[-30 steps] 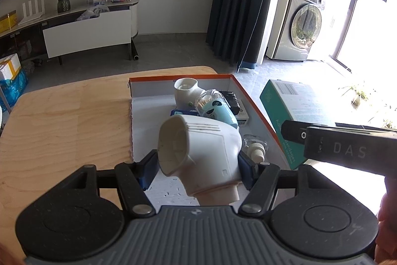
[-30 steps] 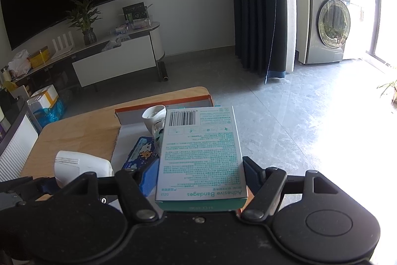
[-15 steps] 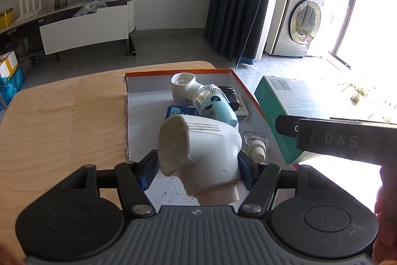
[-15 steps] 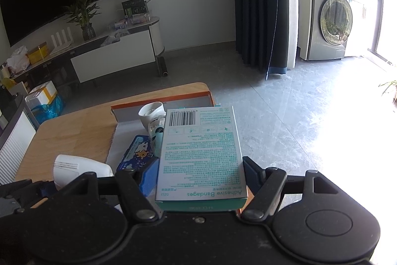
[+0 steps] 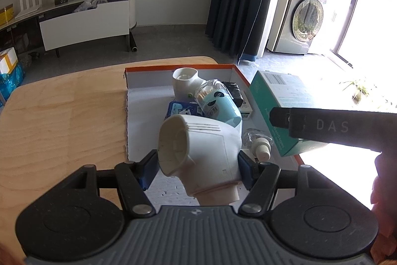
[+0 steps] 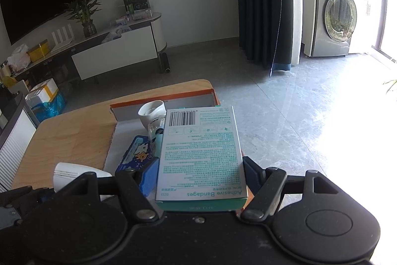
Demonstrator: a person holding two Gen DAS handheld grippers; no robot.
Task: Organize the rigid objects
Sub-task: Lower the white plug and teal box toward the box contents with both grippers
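Left hand-held gripper (image 5: 197, 163) clamps one white pipe elbow (image 5: 198, 150) over the tray (image 5: 139, 103) on the worktop (image 5: 62, 116) — its mouth faces left. Right hand-held gripper (image 6: 201, 174) clamps one bandage box (image 6: 201, 153) — long axis pointing away.

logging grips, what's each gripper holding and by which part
Left gripper: white pipe elbow, by its sides. Right gripper: adhesive bandages box, by its long side edges.
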